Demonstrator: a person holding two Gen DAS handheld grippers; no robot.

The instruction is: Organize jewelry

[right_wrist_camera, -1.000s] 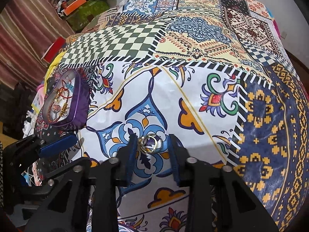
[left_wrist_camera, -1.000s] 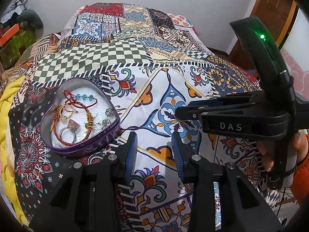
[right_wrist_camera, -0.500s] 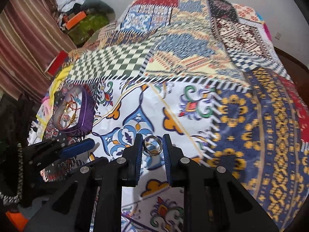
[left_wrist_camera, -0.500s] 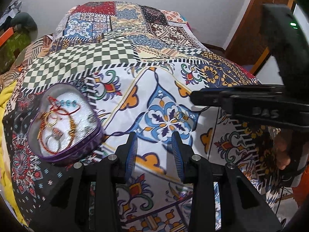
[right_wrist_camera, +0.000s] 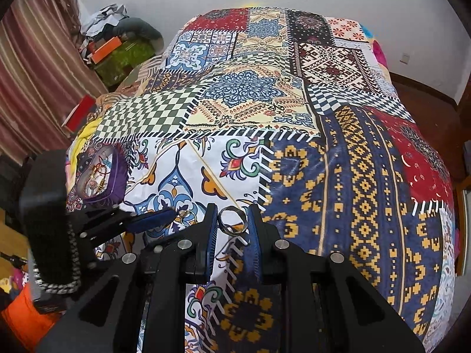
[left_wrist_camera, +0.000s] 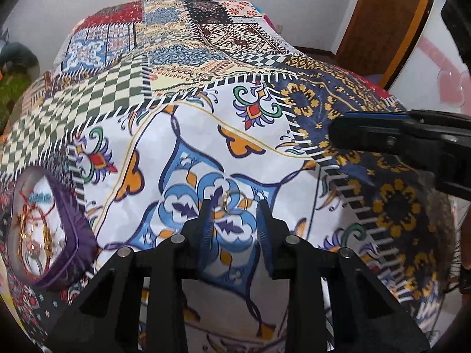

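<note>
Most pieces already lie in the purple case (right_wrist_camera: 113, 176); the right gripper (right_wrist_camera: 232, 223) pinches a silver ring (right_wrist_camera: 232, 222), while the left gripper (left_wrist_camera: 234, 209), jaws apart, hovers over a gold ring (left_wrist_camera: 225, 200) on the bedspread (left_wrist_camera: 265, 176).

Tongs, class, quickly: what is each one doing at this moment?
Left tongs: open, empty, poised around small rings lying on the bedspread.
Right tongs: closed on a silver ring, lifted off the bedspread.

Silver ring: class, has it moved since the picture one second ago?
Yes. The silver ring, then on the blue motif, is now clamped in the right gripper, off the bedspread, rightward near the navy patch.
</note>
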